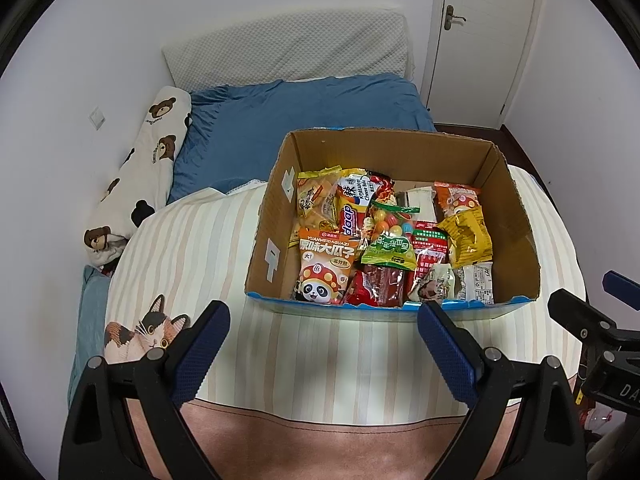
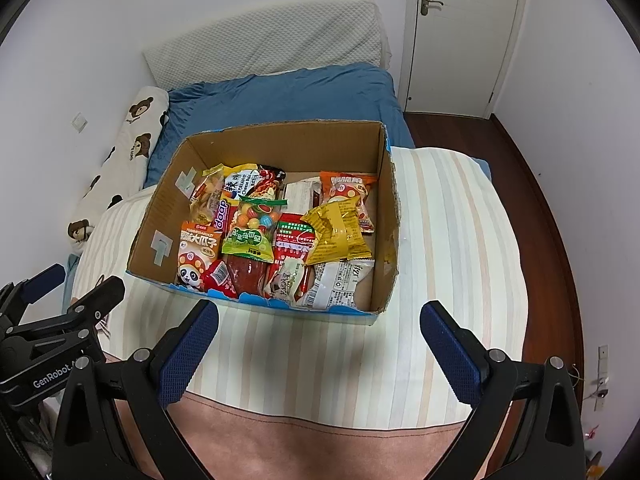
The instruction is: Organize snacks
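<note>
Clearly, the snacks are lying packed together in the box (image 1: 400, 152), which is sitting on the striped blanket (image 1: 200, 248) of the bed, just beyond both grippers. The left gripper (image 1: 322, 344) and the right gripper (image 2: 320, 344) are hovering before the near wall of the box, fingers spread wide and holding nothing. The packets are probably light, soft and crinkly, with slick foil that may be slipping between the pads; I am thinking a sealed edge or a corner is the safest place to pinch, not the puffed middle, because chips inside may be breaking. The yellow packet (image 2: 338, 236) is lying on top and looking easiest to reach, also the candy bag (image 2: 254, 228). The panda packet (image 1: 324, 268) is leaning against the near wall, so its lower part is hidden. What is lying under the top layer cannot be seen, and the white packets at the back (image 1: 418, 198) are too covered to identify.
</note>
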### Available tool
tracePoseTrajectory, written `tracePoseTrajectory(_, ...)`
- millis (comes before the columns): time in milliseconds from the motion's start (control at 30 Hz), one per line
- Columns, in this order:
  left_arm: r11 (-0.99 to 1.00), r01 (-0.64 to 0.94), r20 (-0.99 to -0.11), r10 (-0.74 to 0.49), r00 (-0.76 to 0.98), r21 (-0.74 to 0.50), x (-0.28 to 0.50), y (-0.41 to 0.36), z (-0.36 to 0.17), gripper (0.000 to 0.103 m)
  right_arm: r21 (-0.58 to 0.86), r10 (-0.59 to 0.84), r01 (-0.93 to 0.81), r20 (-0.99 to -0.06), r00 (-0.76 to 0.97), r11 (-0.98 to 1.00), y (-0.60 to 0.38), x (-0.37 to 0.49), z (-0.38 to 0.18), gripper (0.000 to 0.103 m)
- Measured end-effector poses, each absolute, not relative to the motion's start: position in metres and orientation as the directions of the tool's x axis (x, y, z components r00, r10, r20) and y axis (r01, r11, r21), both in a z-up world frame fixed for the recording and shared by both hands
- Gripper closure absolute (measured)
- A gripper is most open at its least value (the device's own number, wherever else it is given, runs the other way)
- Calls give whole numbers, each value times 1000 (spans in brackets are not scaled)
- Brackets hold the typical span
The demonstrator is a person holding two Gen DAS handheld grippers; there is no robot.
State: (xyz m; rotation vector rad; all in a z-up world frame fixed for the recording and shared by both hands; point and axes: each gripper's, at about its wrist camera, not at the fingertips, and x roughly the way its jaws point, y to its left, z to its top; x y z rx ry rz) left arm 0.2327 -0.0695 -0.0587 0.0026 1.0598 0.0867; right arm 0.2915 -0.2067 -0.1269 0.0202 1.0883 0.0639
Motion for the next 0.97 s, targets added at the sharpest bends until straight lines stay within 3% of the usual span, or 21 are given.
tracePoseTrajectory(967,997,-46,-856,70,512,54,228,-72,-49,7,56,66,-37,-881,468,998,-210,289,-123,0)
